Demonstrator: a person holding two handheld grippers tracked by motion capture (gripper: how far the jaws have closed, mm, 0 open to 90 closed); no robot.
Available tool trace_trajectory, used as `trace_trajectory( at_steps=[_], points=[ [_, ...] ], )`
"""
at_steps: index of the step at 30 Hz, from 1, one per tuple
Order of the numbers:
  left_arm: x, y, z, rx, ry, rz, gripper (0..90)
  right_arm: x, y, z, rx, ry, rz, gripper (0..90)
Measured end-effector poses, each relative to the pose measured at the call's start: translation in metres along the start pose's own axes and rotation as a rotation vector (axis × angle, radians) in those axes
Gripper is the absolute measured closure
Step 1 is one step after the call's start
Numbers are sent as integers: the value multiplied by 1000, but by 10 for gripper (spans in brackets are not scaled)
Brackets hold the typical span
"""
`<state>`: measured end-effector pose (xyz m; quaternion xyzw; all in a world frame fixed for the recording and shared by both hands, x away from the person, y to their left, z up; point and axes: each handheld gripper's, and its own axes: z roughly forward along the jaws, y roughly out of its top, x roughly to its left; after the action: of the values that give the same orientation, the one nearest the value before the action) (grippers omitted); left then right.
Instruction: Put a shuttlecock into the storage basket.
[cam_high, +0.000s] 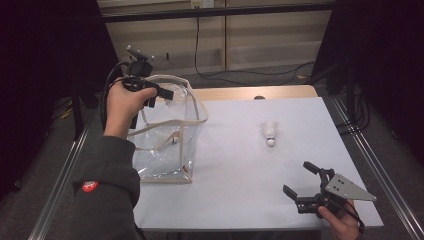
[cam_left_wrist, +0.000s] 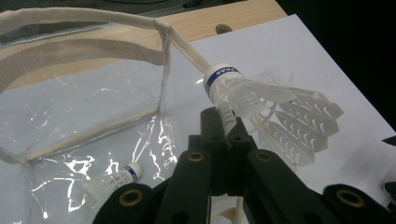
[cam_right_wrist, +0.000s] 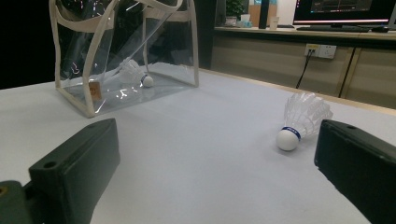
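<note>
A clear plastic bag (cam_high: 196, 106) with beige trim stands open on the left of the white table. My left gripper (cam_high: 167, 94) hangs over its mouth, shut on the feathers of a white shuttlecock (cam_left_wrist: 261, 100) whose cork points toward the bag's rim (cam_left_wrist: 116, 18). Another shuttlecock (cam_left_wrist: 112, 182) lies on the bag's floor and shows through the wall (cam_right_wrist: 135, 73). A third shuttlecock (cam_high: 270, 132) lies on the table to the right, cork toward me. My right gripper (cam_high: 297, 177) rests low near the front right edge, open with nothing between its jaws, facing that shuttlecock (cam_right_wrist: 301, 119).
The white table top (cam_high: 240, 165) has a wooden strip (cam_high: 250, 92) along its far edge. Metal rails (cam_high: 370, 160) run along both sides of the table. Cables (cam_high: 240, 72) lie on the floor behind.
</note>
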<state>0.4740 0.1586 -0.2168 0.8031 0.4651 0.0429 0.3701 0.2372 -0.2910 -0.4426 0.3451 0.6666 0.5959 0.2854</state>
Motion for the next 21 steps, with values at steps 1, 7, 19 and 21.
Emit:
trace_trajectory(
  at_steps=[1, 7, 19, 21],
  points=[
    [1, 0, 0, 1, -2, -1, 900, 0, 0, 0, 2, -1, 2, 0],
    [1, 0, 1, -8, 11, -8, 900, 0, 0, 0, 1, 0, 1, 0],
    [8, 0, 6, -10, 37, -22, 900, 0, 0, 0, 0, 1, -1, 0],
    [10, -1, 7, -10, 36, -28, 900, 0, 0, 0, 0, 1, -2, 0]
  ],
)
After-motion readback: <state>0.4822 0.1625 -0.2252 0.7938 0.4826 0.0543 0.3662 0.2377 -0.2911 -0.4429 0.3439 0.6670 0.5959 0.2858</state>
